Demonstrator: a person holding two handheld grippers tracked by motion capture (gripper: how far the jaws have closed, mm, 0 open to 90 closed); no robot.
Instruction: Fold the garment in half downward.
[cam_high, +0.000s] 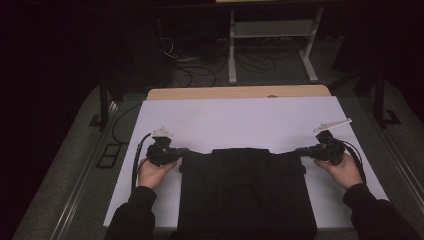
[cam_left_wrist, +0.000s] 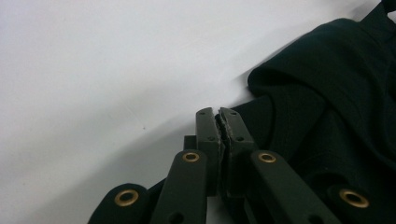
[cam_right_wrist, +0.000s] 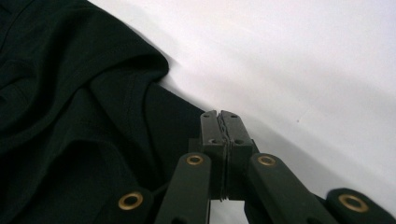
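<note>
A black shirt (cam_high: 247, 192) lies on the white table (cam_high: 240, 120) near its front edge. The left gripper (cam_high: 181, 151) and right gripper (cam_high: 299, 150) each pinch a sleeve edge, jaws closed. No writing shows.

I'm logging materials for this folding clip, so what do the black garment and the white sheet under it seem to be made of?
The black garment looks like soft knit cloth, probably cotton jersey: matte, with rolled folds and a stitched hem. The white sheet looks like stiff, smooth board, perhaps foam board or card: flat, straight-edged, faintly sheened. Its exact material stays open.
</note>
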